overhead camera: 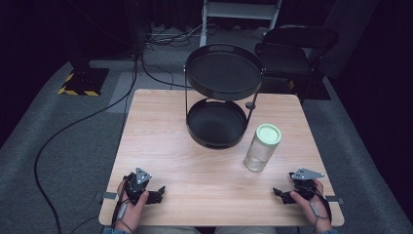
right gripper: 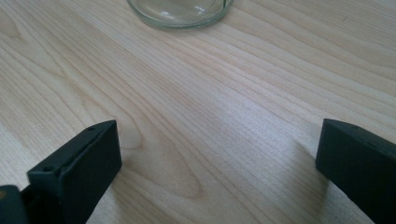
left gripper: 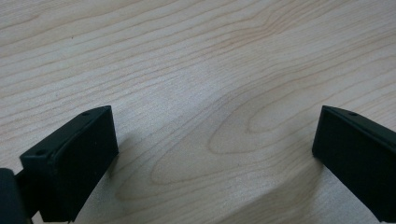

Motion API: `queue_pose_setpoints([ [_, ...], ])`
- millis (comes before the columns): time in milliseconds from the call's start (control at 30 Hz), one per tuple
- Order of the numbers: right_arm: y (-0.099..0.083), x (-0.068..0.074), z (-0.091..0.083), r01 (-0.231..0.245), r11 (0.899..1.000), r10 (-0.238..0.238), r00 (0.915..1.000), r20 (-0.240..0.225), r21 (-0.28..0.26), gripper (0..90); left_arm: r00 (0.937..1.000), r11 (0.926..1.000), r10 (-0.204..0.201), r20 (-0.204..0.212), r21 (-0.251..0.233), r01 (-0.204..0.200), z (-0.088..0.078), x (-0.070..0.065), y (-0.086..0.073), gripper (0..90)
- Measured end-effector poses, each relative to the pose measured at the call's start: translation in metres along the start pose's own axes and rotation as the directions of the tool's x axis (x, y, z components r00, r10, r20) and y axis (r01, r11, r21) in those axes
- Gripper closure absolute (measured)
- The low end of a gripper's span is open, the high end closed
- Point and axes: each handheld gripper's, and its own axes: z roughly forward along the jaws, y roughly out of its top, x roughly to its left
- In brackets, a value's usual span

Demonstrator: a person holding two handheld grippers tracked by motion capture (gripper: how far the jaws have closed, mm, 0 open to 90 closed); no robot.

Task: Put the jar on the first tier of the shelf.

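Note:
A clear glass jar (overhead camera: 262, 148) with a pale green lid stands upright on the wooden table (overhead camera: 160, 146), right of centre. Its glass base (right gripper: 180, 11) appears at the top of the right gripper view. Behind it stands a black two-tier round tray stand (overhead camera: 221, 95), both tiers bare. My left gripper (overhead camera: 158, 192) rests near the table's front left edge, open, with bare wood between its jaws (left gripper: 215, 154). My right gripper (overhead camera: 278, 193) lies near the front right edge, open, below and slightly right of the jar, nothing between its jaws (right gripper: 217, 158).
A black chair (overhead camera: 292, 48) stands behind the table's far right corner. Cables run over the grey floor at the left (overhead camera: 73, 126). A yellow-and-black striped base (overhead camera: 83, 80) sits at the far left. A white frame (overhead camera: 241, 12) stands at the back.

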Motion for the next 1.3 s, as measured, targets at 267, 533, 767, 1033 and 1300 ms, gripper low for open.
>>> queue_pose_setpoints([
  [267,0.0,0.0,0.0,0.001,1.0,-0.001,1.0,-0.001,0.0,0.0,1.0,1.0,0.0,0.0,0.0,0.0,0.0,0.0,0.0,0.1],
  [533,0.0,0.0,0.0,0.002,1.0,-0.002,1.0,0.0,0.001,0.0,1.0,1.0,0.0,0.0,0.0,0.0,0.0,0.0,0.0,0.1],
  [767,0.0,0.0,0.0,-0.001,1.0,0.001,1.0,0.002,0.002,0.0,1.0,1.0,0.0,-0.001,-0.001,0.0,0.0,0.0,0.0,0.1],
  [1033,0.002,0.002,0.001,-0.011,1.0,0.01,0.9998,0.016,0.001,2.7,1.0,1.0,0.0,-0.001,0.0,0.0,0.0,0.0,0.0,0.1],
  [1300,0.017,0.007,-0.009,0.003,0.999,-0.002,0.9998,0.018,-0.044,2.8,1.0,1.0,0.0,-0.001,-0.001,0.0,0.0,0.0,0.0,0.1],
])
